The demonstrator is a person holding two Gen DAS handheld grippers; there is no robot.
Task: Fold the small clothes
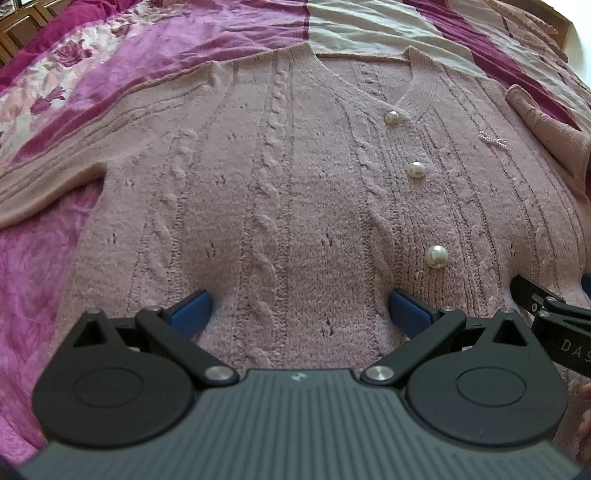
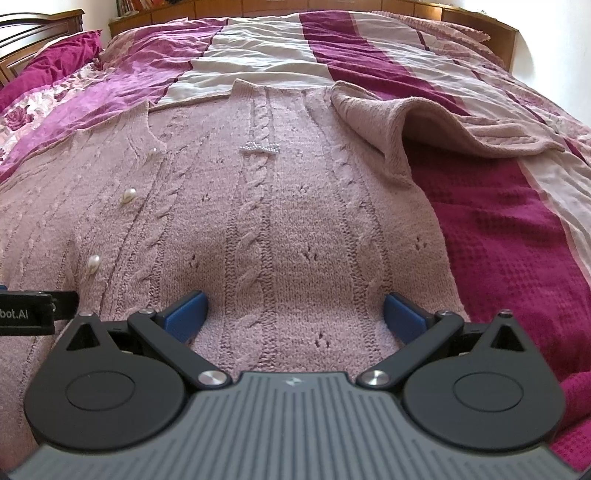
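Note:
A pink cable-knit cardigan (image 1: pixel 295 177) with pearl buttons (image 1: pixel 436 256) lies front-up on the bed, hem toward me. Its left sleeve (image 1: pixel 55 173) stretches out to the left. In the right wrist view the same cardigan (image 2: pixel 288 221) fills the middle, and its right sleeve (image 2: pixel 388 122) lies rumpled and partly folded back at the upper right. My left gripper (image 1: pixel 300 310) stands open over the hem area, blue pads wide apart, nothing between them. My right gripper (image 2: pixel 293 310) is likewise open above the cardigan's right half. A small bead bow (image 2: pixel 258 147) sits on the chest.
The bed is covered by a magenta, floral and cream striped bedspread (image 2: pixel 498 229). A wooden headboard (image 2: pixel 332 5) runs along the back, with a pillow (image 2: pixel 55 55) at the far left. The other gripper's black body (image 1: pixel 554 317) shows at the left wrist view's right edge.

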